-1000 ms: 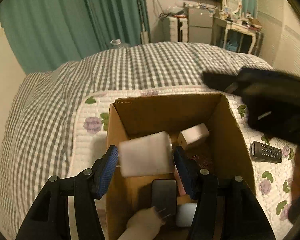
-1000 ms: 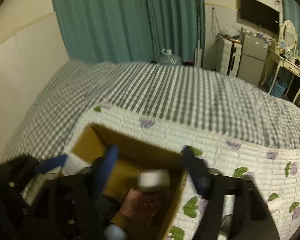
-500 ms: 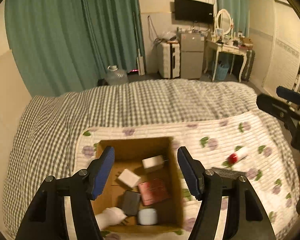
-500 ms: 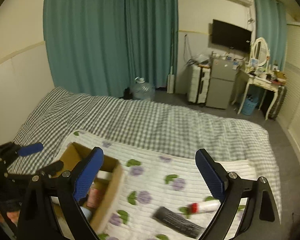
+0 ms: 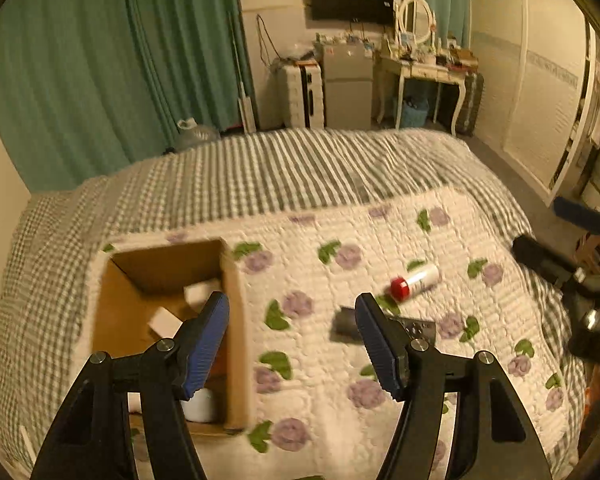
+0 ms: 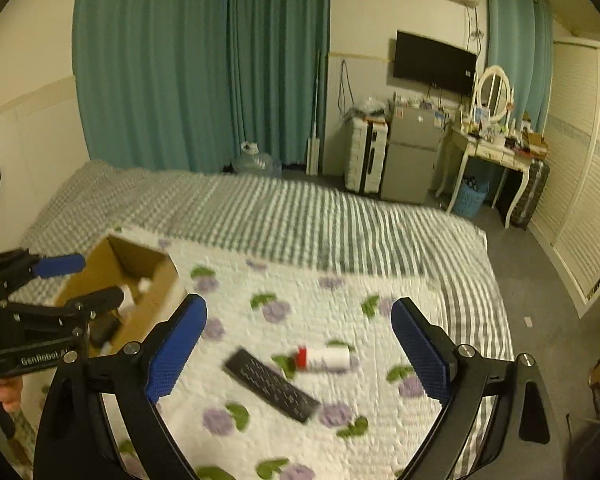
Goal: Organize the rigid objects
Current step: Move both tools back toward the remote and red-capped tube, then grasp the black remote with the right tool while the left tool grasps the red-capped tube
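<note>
An open cardboard box sits on the flowered quilt at the left; it also shows in the right wrist view. Inside lie white blocks and other small items. A black remote and a white tube with a red cap lie on the quilt to the right of the box; both also show in the left wrist view, the tube beyond the remote. My left gripper is open and empty above the box's right wall. My right gripper is open and empty above the remote and tube.
The flowered quilt covers a grey checked bed. Green curtains, a small fridge, a suitcase and a dressing table stand beyond the bed. The bed's right edge drops to the floor.
The left gripper let the white block go into the box, rose, and swung right toward the remote. The right gripper pulled back from the box and now hangs over the remote and tube.
</note>
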### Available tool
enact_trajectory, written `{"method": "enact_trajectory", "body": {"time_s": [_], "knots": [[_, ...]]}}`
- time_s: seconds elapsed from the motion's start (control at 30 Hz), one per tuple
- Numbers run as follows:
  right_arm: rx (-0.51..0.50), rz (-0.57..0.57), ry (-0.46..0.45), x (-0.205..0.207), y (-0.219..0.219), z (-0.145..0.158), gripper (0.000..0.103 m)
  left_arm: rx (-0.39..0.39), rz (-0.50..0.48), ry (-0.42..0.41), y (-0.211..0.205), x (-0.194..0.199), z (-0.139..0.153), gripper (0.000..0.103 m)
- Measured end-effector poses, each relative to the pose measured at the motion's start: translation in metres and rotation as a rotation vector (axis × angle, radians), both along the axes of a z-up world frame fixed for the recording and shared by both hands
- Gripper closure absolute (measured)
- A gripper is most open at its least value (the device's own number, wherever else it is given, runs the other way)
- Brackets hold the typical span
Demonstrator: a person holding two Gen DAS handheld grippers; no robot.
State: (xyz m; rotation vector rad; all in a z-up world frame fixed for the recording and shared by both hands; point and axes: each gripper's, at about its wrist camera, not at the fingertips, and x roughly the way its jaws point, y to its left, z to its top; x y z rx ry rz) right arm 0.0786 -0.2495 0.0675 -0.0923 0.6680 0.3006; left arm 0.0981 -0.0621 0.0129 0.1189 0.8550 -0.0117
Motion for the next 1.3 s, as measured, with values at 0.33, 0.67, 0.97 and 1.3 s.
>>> {"method": "enact_trajectory", "body": {"time_s": [0.33,0.67,0.97,1.3], "knots": [[-0.084,0.081,0.143,0.008,-0.004,-0.119,0.009,0.041,0.066,0.044,-0.03,0.006,-0.089,0.035],[-0.104,0.231,0.28,0.044,0.033,-0.216,0.026,0.035,0.141,0.151,-0.019,0.028,-0.154,0.035],[-0.123,0.284,0.316,0.073,0.057,-0.248,0.051,0.03,0.147,0.173,-0.01,0.03,-0.164,0.035],[-0.051,0.206,0.281,0.048,0.032,-0.212,0.085,0.058,0.136,0.158,-0.013,0.026,-0.145,0.035]]}}
